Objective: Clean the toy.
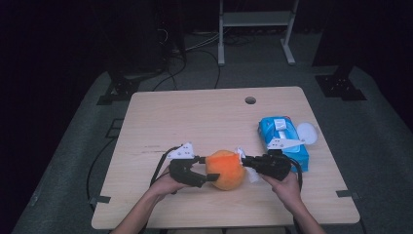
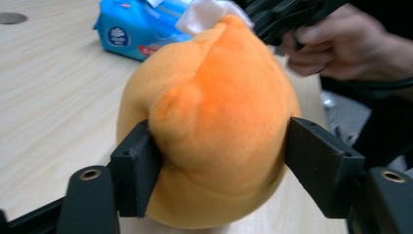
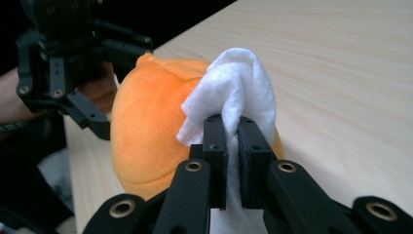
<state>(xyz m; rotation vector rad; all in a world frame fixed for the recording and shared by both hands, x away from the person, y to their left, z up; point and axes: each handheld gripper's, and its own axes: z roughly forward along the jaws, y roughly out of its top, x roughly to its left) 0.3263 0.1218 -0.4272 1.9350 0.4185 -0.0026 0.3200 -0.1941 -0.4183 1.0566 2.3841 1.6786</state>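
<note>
An orange plush ball point(image 1: 224, 169) rests on the wooden table point(image 1: 204, 122) near its front edge. My left gripper point(image 1: 208, 176) is shut on the plush ball point(image 2: 209, 126), its jaws pressing into both sides. My right gripper point(image 1: 245, 161) comes from the right, shut on a white wipe point(image 3: 236, 100). The wipe point(image 1: 240, 155) is pressed against the top right of the plush ball point(image 3: 146, 131). In the left gripper view the wipe point(image 2: 207, 12) peeks over the ball's top. My left gripper point(image 3: 104, 129) shows beyond the ball in the right gripper view.
A blue pack of wipes point(image 1: 282, 141) lies at the table's right, its lid flipped open, and also appears behind the ball as the pack point(image 2: 136, 29). A round cable hole point(image 1: 250, 100) sits near the far edge. A metal stand point(image 1: 255, 29) is on the floor beyond.
</note>
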